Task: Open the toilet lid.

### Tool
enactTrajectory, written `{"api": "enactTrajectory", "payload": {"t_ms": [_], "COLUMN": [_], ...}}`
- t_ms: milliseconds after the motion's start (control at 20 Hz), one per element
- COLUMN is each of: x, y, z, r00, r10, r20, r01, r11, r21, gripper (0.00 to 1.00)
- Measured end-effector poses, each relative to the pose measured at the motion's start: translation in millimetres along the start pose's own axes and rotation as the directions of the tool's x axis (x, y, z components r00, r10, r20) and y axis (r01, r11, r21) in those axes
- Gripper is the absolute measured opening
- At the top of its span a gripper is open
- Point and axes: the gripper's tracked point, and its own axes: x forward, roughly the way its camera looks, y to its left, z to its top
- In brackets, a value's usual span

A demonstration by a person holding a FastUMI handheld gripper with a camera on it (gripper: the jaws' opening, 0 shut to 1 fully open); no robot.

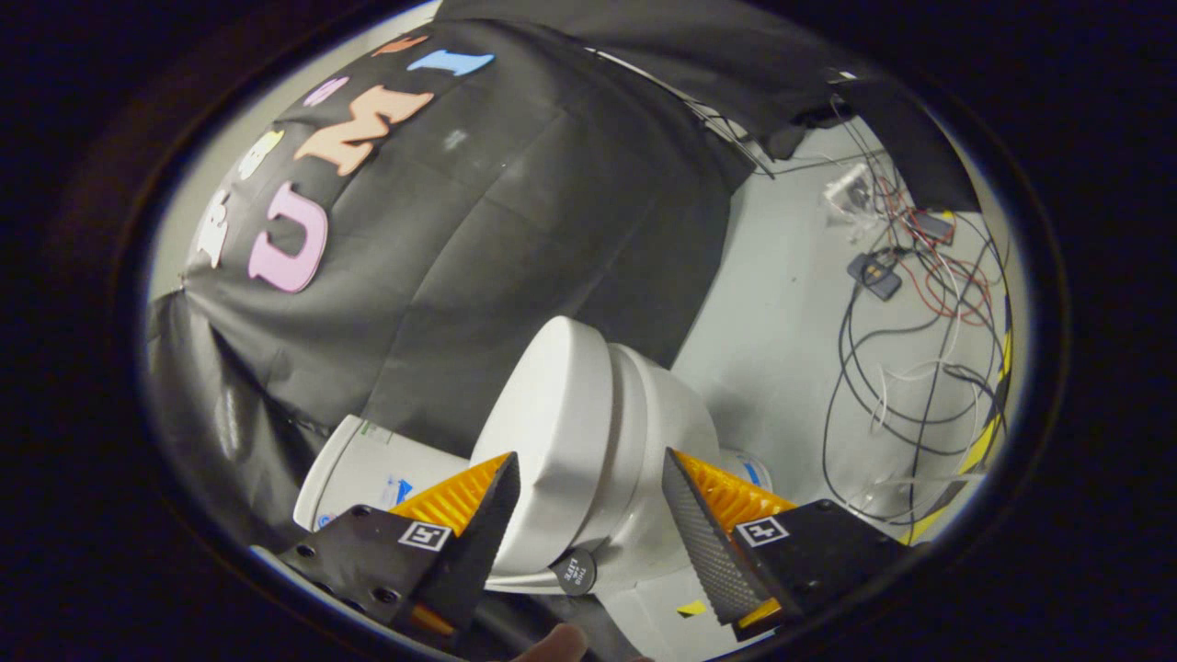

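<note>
Fingertip [550, 642], pale, a person's, nearest to cam, below the gap between the two gripper fingers.

Gripper [590, 492]: fingers spread wide, nothing held, no pad touching anything. Each finger carries a small square marker tag on its base.

Round dark cap [576, 572]: small, w/ tiny print, sits low on the toilet body, between the fingers.

Toilet [657, 432]: white, seen tilted by the cam's roll. Occupies the space between and just beyond the fingers.

Toilet lid [552, 414]: white, smooth, rounded; looks closed down on the seat/bowl, seam line visible running alongside it. Lid edge lies close to the left finger's tip, apart from it. Task judged not yet started; lid still down.

Tank [368, 469]: white, w/ stickers, beyond the left finger, against the cloth wall.

Yellow scrap [691, 607]: small, on pale floor [782, 303] near the right finger.

Cables [910, 368]: black, red, white tangle w/ small boxes, on the floor well beyond the toilet.

Black cloth wall [515, 211]: farthest, behind tank and lid.

Risks (judgement): lid glossy and curved, so pads may slip off if the grip lands on the dome, not the rim. Fingers could straddle lid plus seat together and lift both. Rolled approach angle may jam a tip into the seam. Let go early and the lid drops back.
</note>
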Motion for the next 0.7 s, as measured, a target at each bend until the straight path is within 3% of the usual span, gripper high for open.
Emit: {"api": "enactTrajectory", "payload": {"t_ms": [150,350,500,600,700], "x": [-3,-10,-17,-14,-14], "y": [-24,-19,-24,-13,-5], "z": [-38,-58,-103,-102,-101], "r00": [0.99,0.986,0.951,0.956,0.954], "r10": [-0.084,-0.08,-0.092,-0.051,-0.015], "r20": [-0.114,-0.149,-0.295,-0.288,-0.301], "r01": [0.086,0.09,0.104,0.068,0.034], "r11": [0.996,0.994,0.994,0.996,0.998], "r21": [0.012,0.064,0.026,0.05,0.058], "gripper": [0.96,0.92,0.92,0.92,0.69]}}
